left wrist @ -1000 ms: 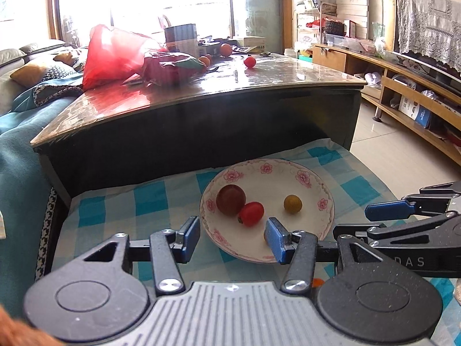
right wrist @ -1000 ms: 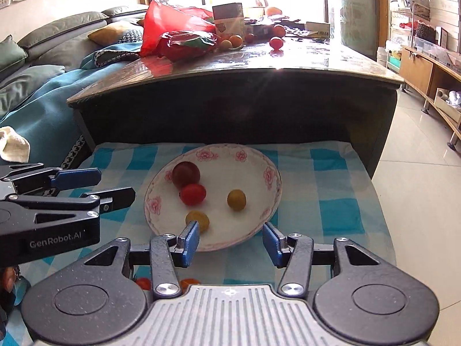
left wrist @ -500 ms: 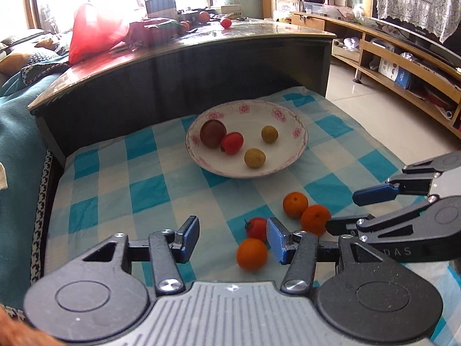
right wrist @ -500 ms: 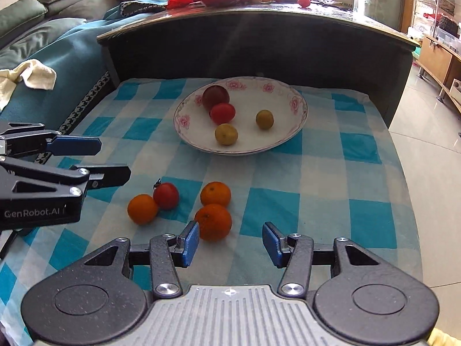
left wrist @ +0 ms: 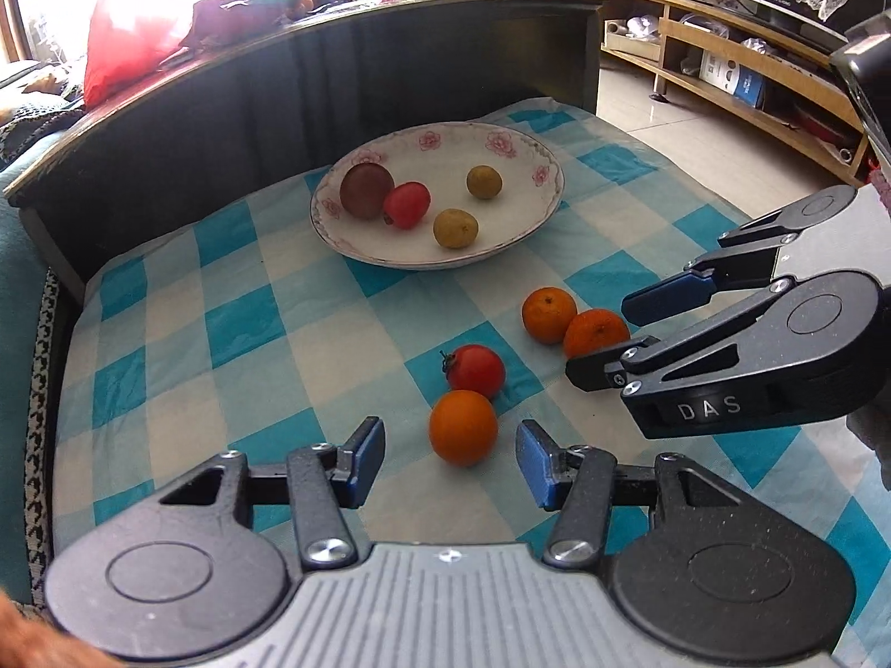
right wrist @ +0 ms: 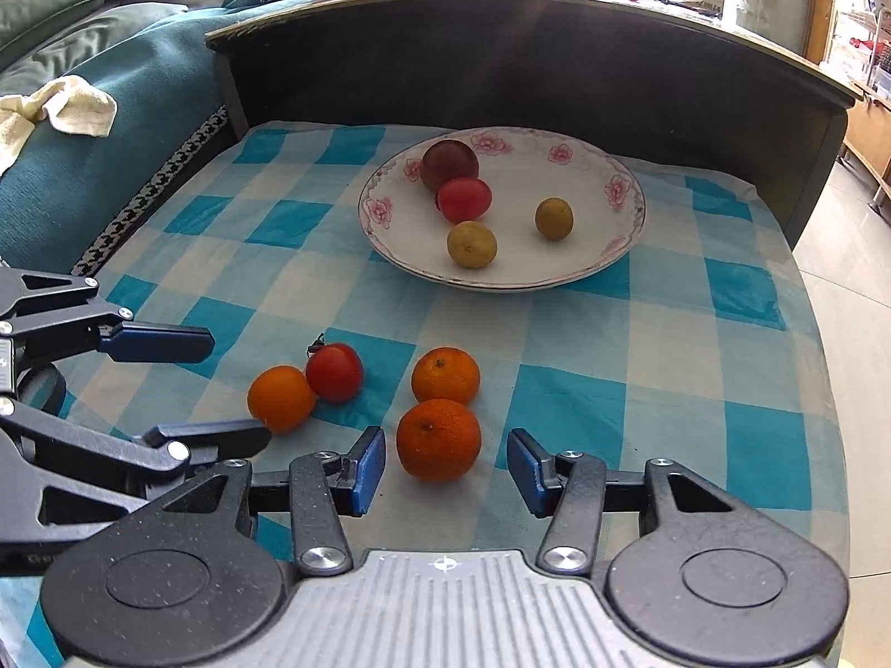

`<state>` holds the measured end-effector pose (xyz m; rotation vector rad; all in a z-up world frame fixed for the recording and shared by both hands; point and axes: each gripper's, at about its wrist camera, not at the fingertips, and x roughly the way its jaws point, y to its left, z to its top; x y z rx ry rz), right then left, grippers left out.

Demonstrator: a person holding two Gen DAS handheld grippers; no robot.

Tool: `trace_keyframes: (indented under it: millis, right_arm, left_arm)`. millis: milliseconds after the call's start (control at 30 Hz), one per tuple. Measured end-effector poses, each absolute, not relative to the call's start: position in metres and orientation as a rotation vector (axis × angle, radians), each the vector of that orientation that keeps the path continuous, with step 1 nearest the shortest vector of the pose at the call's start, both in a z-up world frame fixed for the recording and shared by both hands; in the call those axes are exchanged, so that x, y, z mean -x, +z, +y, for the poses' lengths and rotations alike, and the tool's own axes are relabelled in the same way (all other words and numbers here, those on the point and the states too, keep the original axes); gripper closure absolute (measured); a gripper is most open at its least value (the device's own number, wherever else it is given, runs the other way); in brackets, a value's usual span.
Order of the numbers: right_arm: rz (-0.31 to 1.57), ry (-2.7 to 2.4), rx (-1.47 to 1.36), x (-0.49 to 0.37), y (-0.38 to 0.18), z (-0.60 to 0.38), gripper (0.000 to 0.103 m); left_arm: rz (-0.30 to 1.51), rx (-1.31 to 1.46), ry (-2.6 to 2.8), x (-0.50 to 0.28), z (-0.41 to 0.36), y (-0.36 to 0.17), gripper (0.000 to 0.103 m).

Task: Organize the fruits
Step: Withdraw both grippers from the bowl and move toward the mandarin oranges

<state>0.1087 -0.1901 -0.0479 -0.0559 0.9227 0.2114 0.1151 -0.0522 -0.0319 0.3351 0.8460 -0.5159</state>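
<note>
A floral plate [left wrist: 534, 222] [right wrist: 623, 234] on the blue checked cloth holds a dark plum [left wrist: 366, 190], a red tomato [left wrist: 407, 204] and two yellow-green fruits [left wrist: 455, 227]. Loose on the cloth lie three oranges and a red tomato [left wrist: 476, 370] [right wrist: 334, 372]. My left gripper [left wrist: 450, 465] is open and empty, with one orange [left wrist: 463, 426] [right wrist: 281, 398] just ahead between its fingertips. My right gripper [right wrist: 445, 470] is open and empty, with another orange [right wrist: 439, 438] [left wrist: 595, 332] just ahead of it. The third orange [right wrist: 445, 376] [left wrist: 548, 314] lies behind.
A dark coffee table [left wrist: 334, 72] rises behind the plate, bearing a red bag [left wrist: 128, 44] and more fruit. A teal sofa with a white cloth [right wrist: 61, 111] is at left. A wooden TV shelf [left wrist: 752, 67] and tiled floor are at right.
Both grippers have pulled back and dropped lower toward the loose fruit. The oranges now sit close between the open fingertips; the plate is farther off.
</note>
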Motion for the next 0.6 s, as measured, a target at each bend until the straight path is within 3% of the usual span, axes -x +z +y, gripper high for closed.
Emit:
trace_keyframes:
  millis: [133, 233, 433, 600]
  right_arm:
    - [0.927, 0.223, 0.059, -0.112, -0.05, -0.189, 0.061]
    - [0.958, 0.225, 0.064, -0.115, -0.055, -0.188, 0.073]
    - [0.964, 0.225, 0.049, -0.115, -0.053, -0.192, 0.076]
    - [0.959, 0.22, 0.021, -0.113, -0.048, -0.2, 0.076]
  left_arm:
    - [0.854, -0.344, -0.523, -0.12, -0.056, -0.039, 0.042]
    - [0.858, -0.345, -0.529, -0.124, -0.059, -0.044, 0.042]
    - [0.868, -0.329, -0.541, -0.131, -0.063, -0.05, 0.042]
    - [0.875, -0.322, -0.54, -0.134, -0.066, -0.055, 0.056]
